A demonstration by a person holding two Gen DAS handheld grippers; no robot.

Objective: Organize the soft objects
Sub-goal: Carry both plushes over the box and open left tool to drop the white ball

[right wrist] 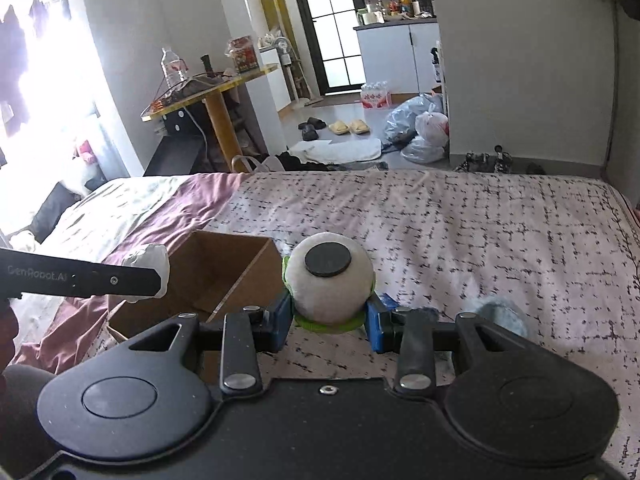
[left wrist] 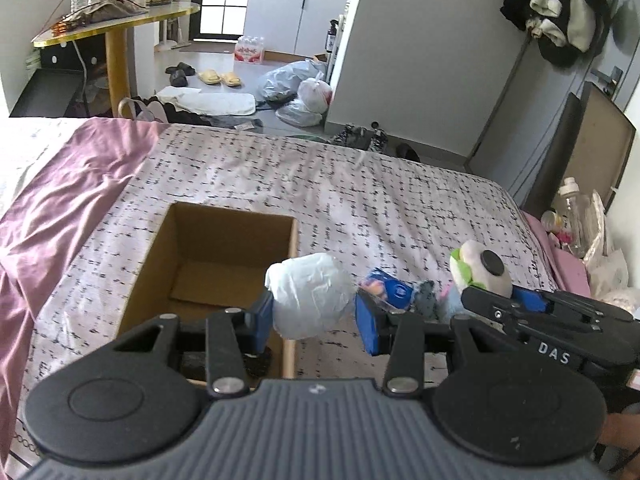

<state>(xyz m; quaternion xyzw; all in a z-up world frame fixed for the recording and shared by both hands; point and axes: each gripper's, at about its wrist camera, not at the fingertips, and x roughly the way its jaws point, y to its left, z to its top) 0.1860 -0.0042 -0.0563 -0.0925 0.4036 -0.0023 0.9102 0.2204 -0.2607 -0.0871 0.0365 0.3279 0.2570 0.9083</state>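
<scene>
My left gripper [left wrist: 314,316] is shut on a white crumpled soft bundle [left wrist: 310,294], held at the right rim of an open, empty cardboard box [left wrist: 224,264] on the bed. The bundle shows in the right wrist view [right wrist: 150,264] beside the box [right wrist: 224,276]. My right gripper [right wrist: 330,320] is shut on a round white plush eyeball with a black pupil and green trim [right wrist: 330,284], held just above the sheet right of the box. The plush [left wrist: 482,268] and right gripper show in the left wrist view. A blue packet [left wrist: 386,286] and a grey-blue plush [left wrist: 430,298] lie between the grippers.
The bed has a patterned sheet [left wrist: 360,192] and a mauve blanket [left wrist: 60,200] on its left. A fluffy blue plush [right wrist: 498,312] lies right of my right gripper. Bottles and clutter [left wrist: 572,220] stand past the bed's right edge. Beyond the foot are a yellow table [left wrist: 116,24] and bags [left wrist: 296,88].
</scene>
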